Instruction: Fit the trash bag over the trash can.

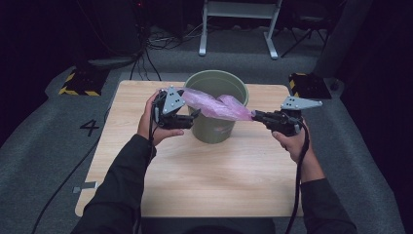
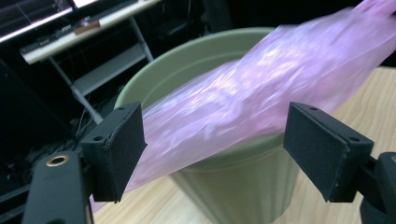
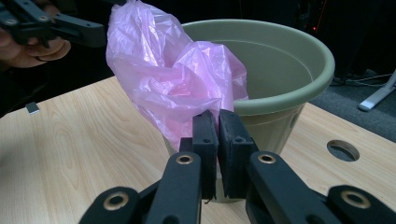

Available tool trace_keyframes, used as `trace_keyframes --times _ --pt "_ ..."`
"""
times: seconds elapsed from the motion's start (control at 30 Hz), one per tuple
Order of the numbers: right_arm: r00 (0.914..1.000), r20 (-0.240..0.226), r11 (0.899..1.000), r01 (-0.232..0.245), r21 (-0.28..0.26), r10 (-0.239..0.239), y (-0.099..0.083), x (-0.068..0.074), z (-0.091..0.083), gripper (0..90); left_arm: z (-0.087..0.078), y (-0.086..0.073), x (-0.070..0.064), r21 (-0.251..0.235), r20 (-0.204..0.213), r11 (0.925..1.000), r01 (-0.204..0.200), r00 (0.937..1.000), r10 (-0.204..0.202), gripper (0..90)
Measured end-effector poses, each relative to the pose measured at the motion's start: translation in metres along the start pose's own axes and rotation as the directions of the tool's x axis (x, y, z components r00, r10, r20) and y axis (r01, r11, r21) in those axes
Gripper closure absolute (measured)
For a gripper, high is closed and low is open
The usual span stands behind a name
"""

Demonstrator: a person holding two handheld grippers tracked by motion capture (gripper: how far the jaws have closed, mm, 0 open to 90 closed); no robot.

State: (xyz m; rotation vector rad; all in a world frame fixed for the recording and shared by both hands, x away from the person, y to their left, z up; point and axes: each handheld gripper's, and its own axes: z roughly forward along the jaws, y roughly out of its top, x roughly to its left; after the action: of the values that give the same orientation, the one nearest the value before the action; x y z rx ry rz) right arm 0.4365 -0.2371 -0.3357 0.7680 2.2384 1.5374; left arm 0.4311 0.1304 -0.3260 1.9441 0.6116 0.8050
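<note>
A pale green bucket (image 1: 212, 127) stands at the back middle of the wooden table (image 1: 195, 180). A crumpled pink plastic bag (image 1: 216, 106) stretches across its rim. My right gripper (image 1: 255, 115), just right of the bucket, is shut on the bag's end (image 3: 173, 79), pinched between its pads (image 3: 205, 133) in front of the bucket (image 3: 289, 93). My left gripper (image 1: 195, 115) is against the bucket's left side. Its jaws stand wide open (image 2: 212, 149), with the bag (image 2: 261, 88) running over the bucket rim (image 2: 154, 79) just beyond the pads.
A round hole (image 3: 343, 150) is cut in the tabletop to the right of the bucket. Black and yellow striped blocks (image 1: 80, 83) (image 1: 309, 84) flank the table's far corners on the grey floor. A white desk frame (image 1: 238, 24) and cables lie behind.
</note>
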Motion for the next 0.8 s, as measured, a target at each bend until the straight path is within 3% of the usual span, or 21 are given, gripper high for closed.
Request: trace_keyframes --times 0.03,0.17,0.23,0.3,0.5,0.63,0.7,0.73,0.77,0.8 --pt "1.0000 0.001 1.000 -0.001 0.001 0.001 0.000 0.000 0.000 86.6 0.001 -0.001 0.001 0.005 -0.010 1.0000 -0.007 0.9999 0.007 27.2" --pt "1.0000 0.003 1.000 0.000 0.002 0.000 0.000 0.000 -0.001 86.6 0.002 -0.003 0.007 0.032 -0.020 0.9984 -0.048 0.9986 0.048 63.8" --pt "1.0000 0.004 1.000 0.000 0.001 0.000 0.000 -0.001 -0.001 86.7 0.002 -0.004 0.009 0.036 -0.048 0.9977 -0.058 0.9971 0.059 78.9" --pt "1.0000 0.004 1.000 -0.002 0.001 0.002 -0.001 -0.001 -0.001 86.6 0.001 -0.005 0.010 0.030 -0.039 0.9982 -0.053 0.9978 0.054 88.1" --pt "1.0000 0.003 1.000 -0.005 -0.001 0.005 -0.002 -0.001 -0.001 86.6 -0.005 -0.010 0.013 0.017 -0.016 0.9982 -0.058 0.9982 0.058 90.0" --pt "0.9999 0.008 1.000 -0.009 -0.004 0.009 -0.004 -0.001 -0.004 86.3 -0.019 -0.017 0.008 -0.025 -0.001 0.9968 -0.076 0.9971 0.076 90.0" --pt "0.9999 0.012 1.000 -0.008 -0.006 0.008 -0.005 -0.002 -0.005 86.3 -0.027 -0.022 0.004 -0.056 0.023 0.9944 -0.090 0.9956 0.091 90.0" --pt "0.9999 0.011 1.000 -0.010 -0.005 0.010 -0.005 -0.002 -0.005 86.3 -0.031 -0.026 0.002 -0.069 0.031 0.9939 -0.085 0.9957 0.088 90.0" --pt "0.9999 0.012 1.000 -0.011 0.001 0.011 -0.007 -0.002 -0.005 86.4 -0.034 -0.033 0.000 -0.092 0.071 0.9936 -0.066 0.9949 0.072 90.0" --pt "0.9999 0.012 1.000 -0.011 0.001 0.011 -0.007 -0.002 -0.005 86.4 -0.034 -0.033 0.000 -0.092 0.071 0.9936 -0.066 0.9949 0.072 90.0"
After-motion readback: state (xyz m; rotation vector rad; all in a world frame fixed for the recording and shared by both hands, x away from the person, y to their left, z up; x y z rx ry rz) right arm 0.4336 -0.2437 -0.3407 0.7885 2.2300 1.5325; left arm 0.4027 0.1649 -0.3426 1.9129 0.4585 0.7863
